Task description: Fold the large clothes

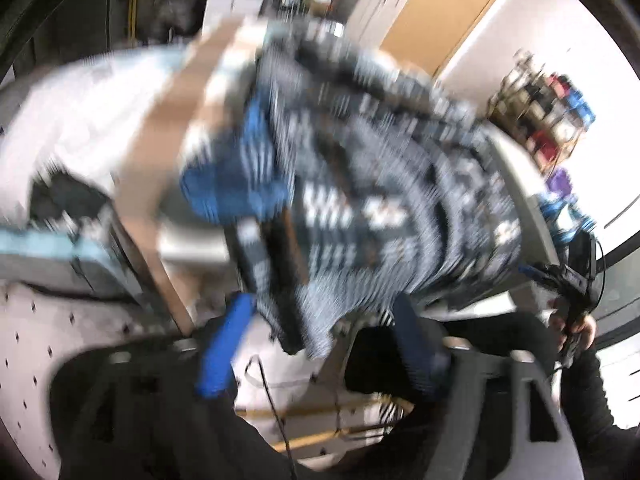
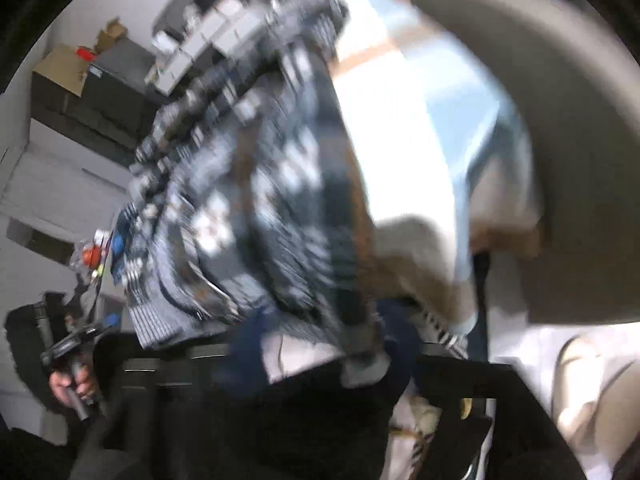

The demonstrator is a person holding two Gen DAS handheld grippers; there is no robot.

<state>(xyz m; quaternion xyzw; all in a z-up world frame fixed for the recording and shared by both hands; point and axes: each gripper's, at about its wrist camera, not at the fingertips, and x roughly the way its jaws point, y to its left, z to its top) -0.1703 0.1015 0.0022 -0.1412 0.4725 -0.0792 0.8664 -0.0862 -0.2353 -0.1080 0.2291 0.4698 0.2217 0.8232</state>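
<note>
Both views heavily motion-blurred. Navy-and-white patterned knit garment [image 1: 380, 200] hanging in the air between the two grippers, spread wide and bunched toward its lower hem, with a bright blue fabric patch [image 1: 236, 192] at one side. Lifted off any surface, probably to shake it out and find its edges before laying it flat for folding.

Left gripper [image 1: 320, 344] at the bottom of its own view, blue-tipped fingers [image 1: 224, 352] close to the garment's hem; too blurred to tell whether pinched on cloth or apart. Right gripper [image 2: 316, 356] likewise low in its view, dark fingers meeting the hanging hem; grip state not readable either.

Opposite hand [image 1: 576, 332] visible on its handle in each view, well apart across the garment's width.

Cluttered room behind: cardboard boxes [image 2: 64, 68], stacked shelving [image 1: 544, 108], white wall [image 1: 500, 32]. Little free room apparent beneath the cloth; flat laying surface not identifiable.
</note>
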